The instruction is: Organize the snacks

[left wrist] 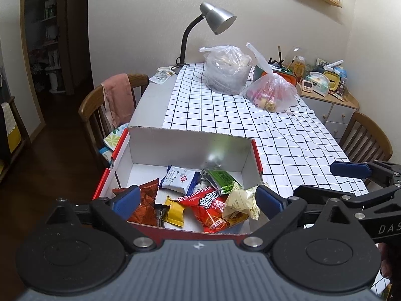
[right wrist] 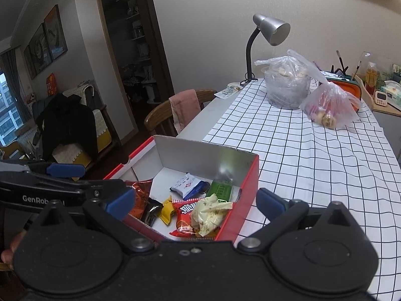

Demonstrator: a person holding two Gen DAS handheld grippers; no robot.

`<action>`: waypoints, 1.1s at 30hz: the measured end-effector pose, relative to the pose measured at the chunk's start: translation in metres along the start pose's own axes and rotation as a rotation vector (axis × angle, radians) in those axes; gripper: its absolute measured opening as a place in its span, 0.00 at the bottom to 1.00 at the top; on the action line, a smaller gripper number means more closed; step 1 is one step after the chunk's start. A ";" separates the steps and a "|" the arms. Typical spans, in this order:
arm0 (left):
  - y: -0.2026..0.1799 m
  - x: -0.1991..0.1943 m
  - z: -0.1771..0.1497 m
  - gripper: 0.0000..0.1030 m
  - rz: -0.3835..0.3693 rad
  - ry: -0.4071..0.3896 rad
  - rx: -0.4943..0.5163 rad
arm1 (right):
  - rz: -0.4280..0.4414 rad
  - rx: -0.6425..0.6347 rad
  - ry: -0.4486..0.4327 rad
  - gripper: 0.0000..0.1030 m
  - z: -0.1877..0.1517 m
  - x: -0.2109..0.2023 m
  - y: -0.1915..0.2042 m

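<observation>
A red cardboard box (left wrist: 185, 145) (right wrist: 246, 175) with white inside stands at the near edge of the table. Several snack packets lie in it: a red packet (left wrist: 213, 209) (right wrist: 184, 215), a pale yellow wrapper (left wrist: 241, 200) (right wrist: 208, 210), a green packet (left wrist: 220, 176) (right wrist: 221, 189), a white and blue packet (left wrist: 179, 178) (right wrist: 188, 183), a small yellow one (left wrist: 175, 209) (right wrist: 167, 209) and an orange-brown one (left wrist: 145, 200) (right wrist: 140, 193). My left gripper (left wrist: 196, 202) hangs open over the box, holding nothing. My right gripper (right wrist: 195, 204) is open beside it, also holding nothing.
On the checked tablecloth (left wrist: 225, 115) farther back stand a clear bag of food (left wrist: 228, 71) (right wrist: 288, 82), a pinkish bag (left wrist: 272, 92) (right wrist: 330, 105) and a desk lamp (left wrist: 213, 22) (right wrist: 268, 32). A wooden chair with a pink towel (left wrist: 117, 97) (right wrist: 185, 107) stands left of the table.
</observation>
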State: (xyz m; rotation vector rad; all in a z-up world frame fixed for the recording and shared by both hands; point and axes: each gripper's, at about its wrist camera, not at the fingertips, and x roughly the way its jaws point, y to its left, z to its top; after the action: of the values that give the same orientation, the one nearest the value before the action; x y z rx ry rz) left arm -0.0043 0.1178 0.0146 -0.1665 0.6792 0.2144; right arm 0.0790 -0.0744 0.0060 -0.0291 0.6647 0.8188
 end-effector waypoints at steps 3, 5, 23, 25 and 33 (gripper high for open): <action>-0.002 -0.003 -0.001 0.96 0.010 -0.007 0.002 | 0.000 0.008 -0.004 1.00 -0.002 -0.002 -0.002; -0.003 -0.005 -0.001 0.96 0.013 -0.010 -0.003 | 0.000 0.015 -0.004 1.00 -0.003 -0.003 -0.003; -0.008 -0.004 -0.001 0.96 0.028 -0.004 -0.005 | 0.004 0.037 0.003 1.00 -0.005 -0.003 -0.011; -0.008 -0.004 -0.001 0.96 0.029 0.000 -0.005 | 0.004 0.039 0.007 1.00 -0.005 -0.003 -0.012; -0.006 0.001 -0.004 0.96 0.038 0.020 -0.024 | 0.004 0.041 0.020 1.00 -0.006 0.000 -0.012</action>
State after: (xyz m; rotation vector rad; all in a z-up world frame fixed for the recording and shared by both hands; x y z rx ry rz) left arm -0.0044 0.1112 0.0118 -0.1786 0.6999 0.2573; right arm 0.0838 -0.0844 -0.0019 0.0014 0.7010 0.8092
